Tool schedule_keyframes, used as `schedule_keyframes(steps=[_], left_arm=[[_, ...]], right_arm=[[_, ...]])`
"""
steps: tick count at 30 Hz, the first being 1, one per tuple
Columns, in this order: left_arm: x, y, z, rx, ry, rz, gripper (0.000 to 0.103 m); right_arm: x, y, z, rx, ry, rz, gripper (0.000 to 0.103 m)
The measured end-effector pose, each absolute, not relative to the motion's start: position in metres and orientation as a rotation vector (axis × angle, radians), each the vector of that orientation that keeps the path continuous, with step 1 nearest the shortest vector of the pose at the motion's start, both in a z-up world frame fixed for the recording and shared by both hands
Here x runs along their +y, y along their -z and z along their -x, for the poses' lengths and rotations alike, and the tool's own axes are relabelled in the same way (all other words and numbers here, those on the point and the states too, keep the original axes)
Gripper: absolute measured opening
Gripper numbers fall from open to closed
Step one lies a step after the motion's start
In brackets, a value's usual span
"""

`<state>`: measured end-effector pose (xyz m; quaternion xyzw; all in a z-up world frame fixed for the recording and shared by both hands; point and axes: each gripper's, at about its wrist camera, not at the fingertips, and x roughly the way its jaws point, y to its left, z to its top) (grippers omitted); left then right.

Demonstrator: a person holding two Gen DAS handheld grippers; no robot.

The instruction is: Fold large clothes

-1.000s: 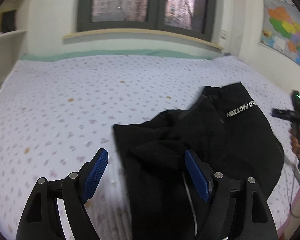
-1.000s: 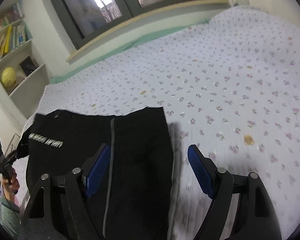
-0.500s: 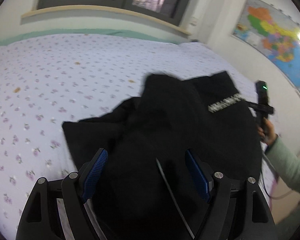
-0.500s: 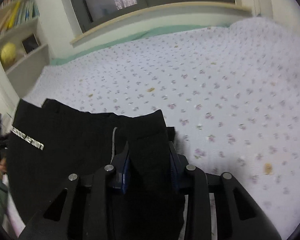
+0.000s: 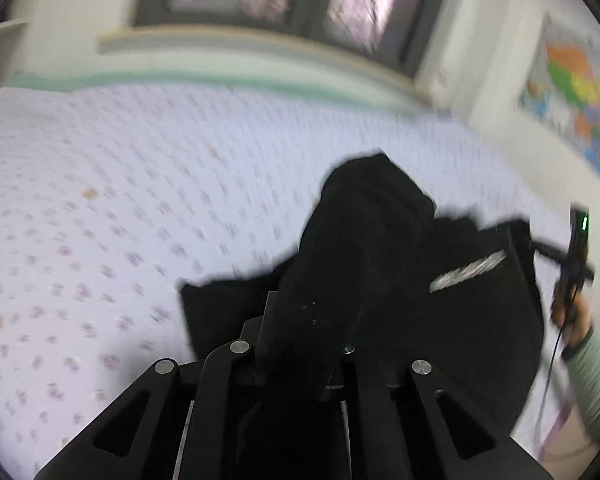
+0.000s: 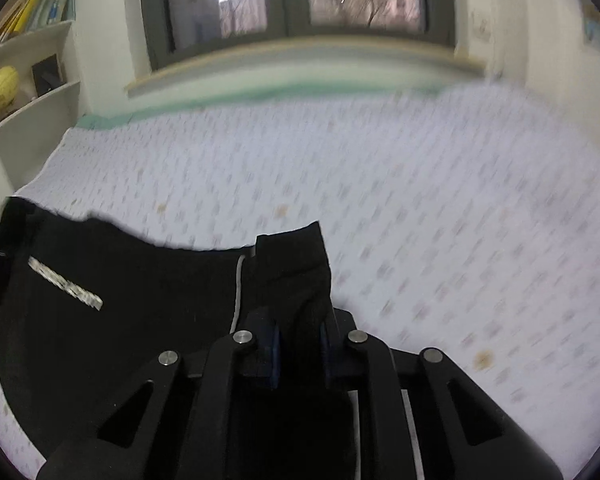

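A large black garment [image 5: 440, 320] with a white printed strip lies on the floral bedsheet [image 5: 120, 200]. My left gripper [image 5: 308, 344] is shut on a bunched fold of the garment, which rises between the jaws and hides the pads. In the right wrist view the same garment [image 6: 120, 300] spreads to the left. My right gripper [image 6: 300, 336] is shut on its near right corner, with cloth pinched between the blue pads.
A second person's hand holding a black device [image 5: 576, 264] with a green light is at the right of the bed. A window and sill [image 6: 300, 56] run along the far wall. Shelves [image 6: 28, 72] stand at the left. A map [image 5: 572, 92] hangs on the right wall.
My left gripper has closed on the black cloth and lifted a fold. My right gripper, open one second ago, stays shut on the garment's corner and has raised it slightly.
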<state>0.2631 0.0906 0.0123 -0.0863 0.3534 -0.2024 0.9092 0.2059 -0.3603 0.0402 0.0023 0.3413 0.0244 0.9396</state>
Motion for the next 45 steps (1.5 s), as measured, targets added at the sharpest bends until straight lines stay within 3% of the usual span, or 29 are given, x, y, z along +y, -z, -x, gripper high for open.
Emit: schedule_keyframes(steps=[5,9,12,15,17,19,20,22,25,31,34,40,43,45], left_arm=[[0.109,-0.041,-0.279,0.720,0.306,0.296,0.011],[0.099,0.009,-0.321,0.887,0.157,0.292,0.011],[0.097,0.069,-0.342,1.029,0.160,0.324,0.020],[0.106,0.080,-0.343,1.015,0.199,0.381,0.022],[0.118,0.068,-0.337,0.962,0.209,0.394,0.029],[0.135,0.056,-0.329,0.922,0.170,0.417,0.052],[0.143,0.049,-0.325,0.904,0.139,0.422,0.054],[0.160,0.032,-0.312,0.868,0.098,0.420,0.054],[0.153,0.004,-0.295,0.831,0.049,0.326,0.054],[0.055,-0.055,-0.239,0.749,0.182,0.134,0.054],[0.009,-0.058,-0.224,0.756,0.283,0.136,0.054],[-0.046,0.009,-0.244,0.921,0.340,0.172,0.054],[-0.045,0.048,-0.256,0.990,0.318,0.201,0.054],[-0.037,0.051,-0.258,0.997,0.322,0.245,0.054]], right_arm=[[-0.348,-0.074,-0.237,0.643,0.019,-0.010,0.017],[-0.333,-0.015,-0.288,0.810,0.103,0.014,0.017],[-0.333,0.048,-0.309,0.961,0.088,-0.016,0.018],[-0.338,0.072,-0.311,0.985,0.056,-0.062,0.019],[-0.346,0.066,-0.304,0.953,0.027,-0.110,0.026],[-0.355,0.062,-0.298,0.950,0.009,-0.154,0.035],[-0.362,0.055,-0.290,0.933,0.000,-0.191,0.037],[-0.368,0.041,-0.273,0.887,-0.014,-0.236,0.038],[-0.370,0.006,-0.243,0.813,-0.069,-0.260,0.053],[-0.315,-0.060,-0.182,0.732,-0.219,-0.137,0.057],[-0.286,-0.073,-0.156,0.729,-0.252,-0.082,0.081],[-0.260,-0.014,-0.162,0.881,-0.203,-0.021,0.083],[-0.261,0.039,-0.178,1.008,-0.220,-0.060,0.083],[-0.258,0.048,-0.179,0.996,-0.221,-0.035,0.083]])
